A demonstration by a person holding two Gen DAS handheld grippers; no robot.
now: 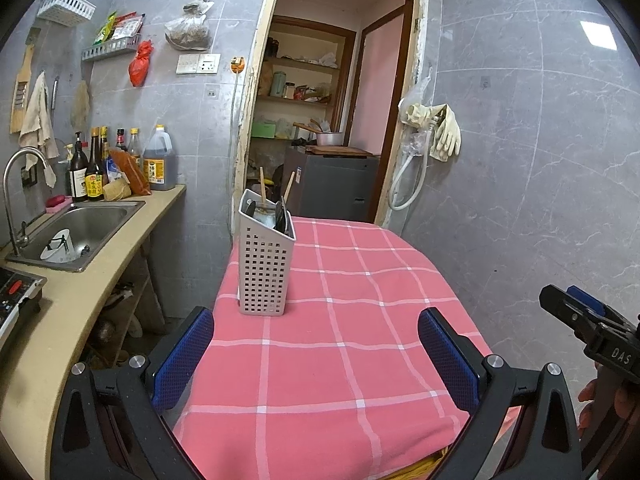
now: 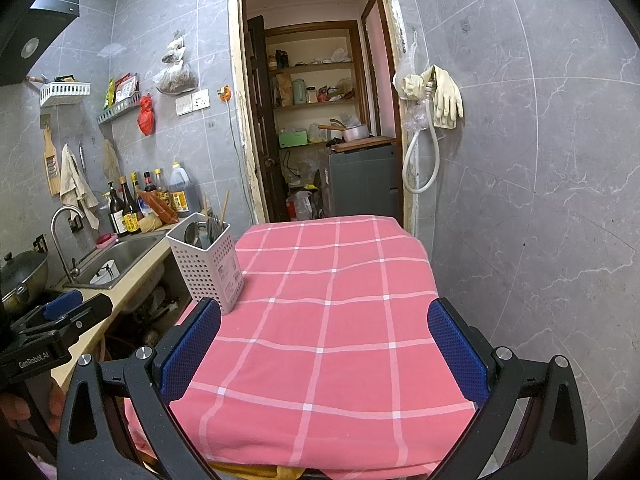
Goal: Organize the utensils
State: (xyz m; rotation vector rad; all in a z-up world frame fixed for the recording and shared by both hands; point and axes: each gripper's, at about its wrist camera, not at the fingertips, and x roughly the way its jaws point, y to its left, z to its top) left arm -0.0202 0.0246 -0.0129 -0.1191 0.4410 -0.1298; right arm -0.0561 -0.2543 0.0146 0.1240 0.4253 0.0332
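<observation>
A white perforated utensil holder (image 1: pixel 265 268) stands upright near the left edge of the table with the pink checked cloth (image 1: pixel 360 340); dark spoons and wooden chopsticks (image 1: pixel 263 192) stick out of it. My left gripper (image 1: pixel 316 344) hovers open over the cloth's near part, nothing between its blue pads. In the right wrist view the same holder (image 2: pixel 208 262) sits at the table's left edge, just beyond the left pad (image 2: pixel 190 354). My right gripper (image 2: pixel 324 350) is open and empty. The left gripper (image 2: pixel 60 320) shows at that view's left edge; the right gripper (image 1: pixel 580 316) shows at the far right of the left wrist view.
A counter (image 1: pixel 68 320) with a steel sink (image 1: pixel 76 232), tap and sauce bottles (image 1: pixel 120 164) runs along the left. A wok (image 2: pixel 20 276) sits at the far left. Behind the table is an open doorway (image 1: pixel 332 120) to a pantry. Rubber gloves (image 1: pixel 444 132) hang on the tiled right wall.
</observation>
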